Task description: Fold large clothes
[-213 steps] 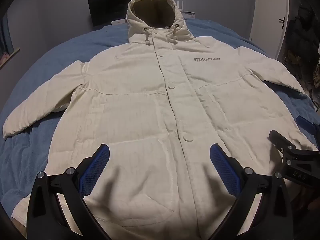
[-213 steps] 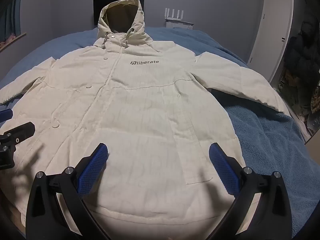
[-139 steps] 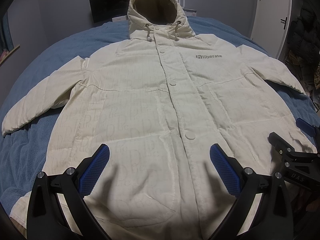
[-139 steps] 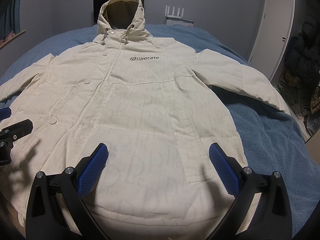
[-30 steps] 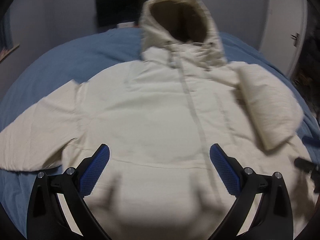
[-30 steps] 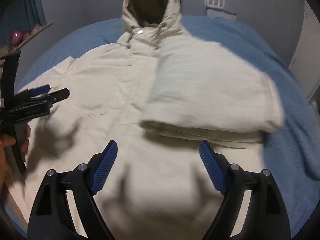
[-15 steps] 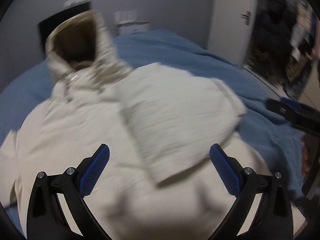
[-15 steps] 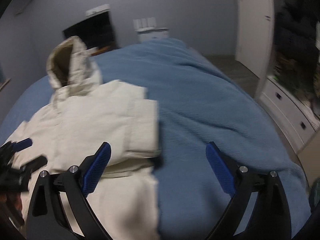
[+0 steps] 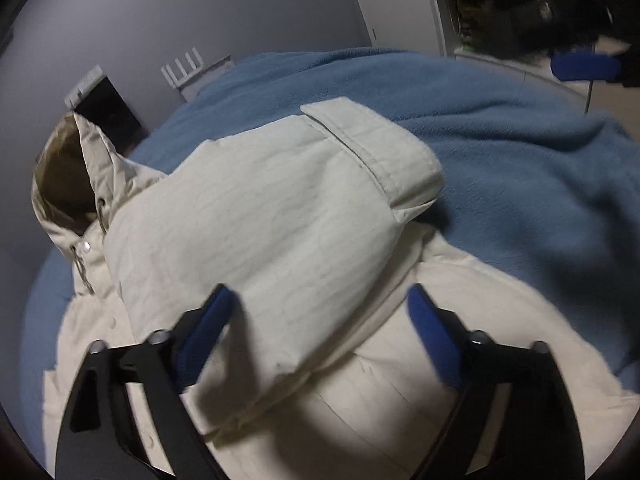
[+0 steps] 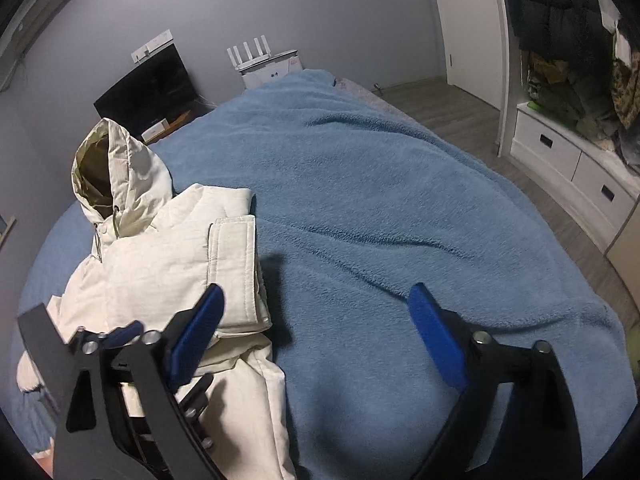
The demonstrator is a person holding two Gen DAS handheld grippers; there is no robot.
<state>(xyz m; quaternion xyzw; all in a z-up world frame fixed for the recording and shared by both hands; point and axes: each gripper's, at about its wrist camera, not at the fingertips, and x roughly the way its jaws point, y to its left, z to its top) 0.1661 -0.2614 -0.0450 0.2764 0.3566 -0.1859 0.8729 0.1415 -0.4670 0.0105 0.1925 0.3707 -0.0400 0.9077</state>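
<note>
The left claw is hanging wide open over the coat, gripping nothing, its blue pads spread either side of the folded sleeve. The right claw is gaping open too and holding nothing, and it is swinging out over bare blanket, with only its left pad near the coat's edge.

Here is what has changed: seconds ago both sleeves were lying spread out to the sides, and now one is lying across the chest, its cuff reaching the coat's outer edge. A second ago both claws were facing the hood; now they are looking off toward the door side of the bed. So I am reading the first sleeve fold as done, and the other sleeve, out of view here, looks like the next job.

The coat is lying flat on the blue blanket, front up. Its long axis is running from the hem near the claws up to the hood, which is pointing at the far wall. The folded sleeve is crossing that axis at a slant.
</note>
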